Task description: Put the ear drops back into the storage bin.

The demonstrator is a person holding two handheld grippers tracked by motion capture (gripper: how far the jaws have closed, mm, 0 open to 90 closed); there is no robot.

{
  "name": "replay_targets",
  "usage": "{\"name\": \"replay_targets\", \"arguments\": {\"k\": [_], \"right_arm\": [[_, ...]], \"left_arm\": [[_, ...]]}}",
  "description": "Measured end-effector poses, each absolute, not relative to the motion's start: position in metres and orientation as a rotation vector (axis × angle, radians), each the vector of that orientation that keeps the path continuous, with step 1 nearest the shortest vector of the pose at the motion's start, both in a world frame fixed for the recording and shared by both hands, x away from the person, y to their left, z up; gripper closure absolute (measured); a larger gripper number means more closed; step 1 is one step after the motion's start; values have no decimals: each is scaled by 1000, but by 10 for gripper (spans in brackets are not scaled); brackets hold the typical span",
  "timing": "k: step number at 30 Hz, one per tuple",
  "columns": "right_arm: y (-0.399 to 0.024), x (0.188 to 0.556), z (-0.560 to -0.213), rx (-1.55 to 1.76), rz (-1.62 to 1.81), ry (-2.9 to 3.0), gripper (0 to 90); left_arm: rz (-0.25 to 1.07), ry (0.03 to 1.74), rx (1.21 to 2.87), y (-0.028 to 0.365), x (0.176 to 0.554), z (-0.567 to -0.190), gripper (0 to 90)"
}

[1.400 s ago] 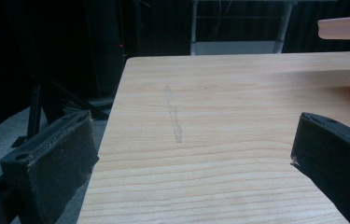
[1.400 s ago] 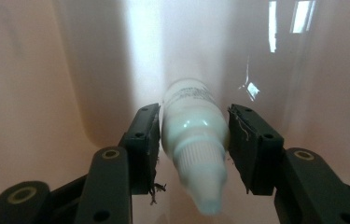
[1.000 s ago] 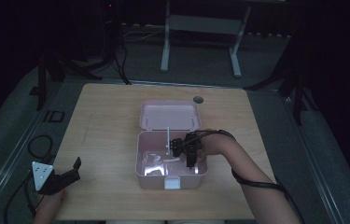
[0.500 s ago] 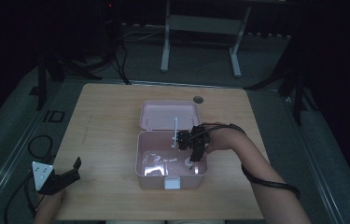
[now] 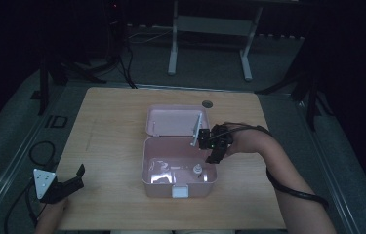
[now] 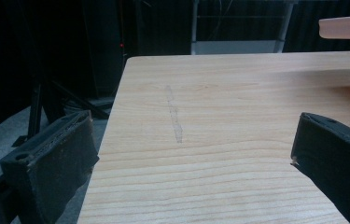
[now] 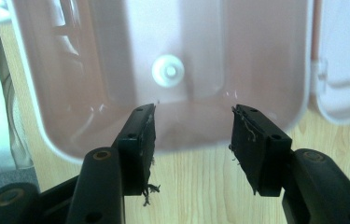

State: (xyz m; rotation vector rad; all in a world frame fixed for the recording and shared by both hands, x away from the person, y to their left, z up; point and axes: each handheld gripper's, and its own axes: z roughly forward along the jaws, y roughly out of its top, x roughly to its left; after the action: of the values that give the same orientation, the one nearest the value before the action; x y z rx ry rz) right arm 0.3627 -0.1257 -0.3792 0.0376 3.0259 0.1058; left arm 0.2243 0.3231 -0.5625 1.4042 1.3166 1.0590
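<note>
Over the pink box's right rim, the right hand-held gripper (image 5: 209, 146) hangs with jaws parted and empty. Below it the open pink box (image 5: 147, 165) sits mid-bench, a small white round piece (image 7: 168, 71) inside. At the bench's (image 5: 112, 122) near-left corner, the left hand-held gripper (image 5: 75, 178) gapes wide, empty. No readable writing shows.
</note>
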Motion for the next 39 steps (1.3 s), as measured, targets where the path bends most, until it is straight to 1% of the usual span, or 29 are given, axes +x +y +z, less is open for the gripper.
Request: {"name": "replay_targets", "arguments": {"k": [3,6,12,13,15,18,21,22,27,39], "right_arm": [[-135,363,-376,59,109,3017,483],[-145,363,-373,88,125,3006,456],[-166,369,-376,217,161,2998,327],[-170,371,-377,244,170,3001,293],[-177,373,-381,296,198,3006,261],[-188,373,-388,326,214,3003,168],[-196,374,-392,359,247,3004,158],[-205,375,-399,376,265,2995,136],[-223,378,-411,455,344,2953,141],[-264,381,-453,683,489,2819,140]], "left_arm": [[1060,1316,1406,323,224,-562,4],[1061,1316,1407,323,224,-562,4],[1060,1317,1407,323,224,-562,3],[1060,1317,1407,323,224,-562,4],[1060,1317,1407,323,224,-562,4],[1060,1318,1406,323,224,-562,4],[1062,1318,1406,323,224,-563,4],[1061,1318,1406,323,224,-562,4],[1062,1318,1406,323,224,-562,4],[1062,1319,1405,323,224,-562,4]]}}
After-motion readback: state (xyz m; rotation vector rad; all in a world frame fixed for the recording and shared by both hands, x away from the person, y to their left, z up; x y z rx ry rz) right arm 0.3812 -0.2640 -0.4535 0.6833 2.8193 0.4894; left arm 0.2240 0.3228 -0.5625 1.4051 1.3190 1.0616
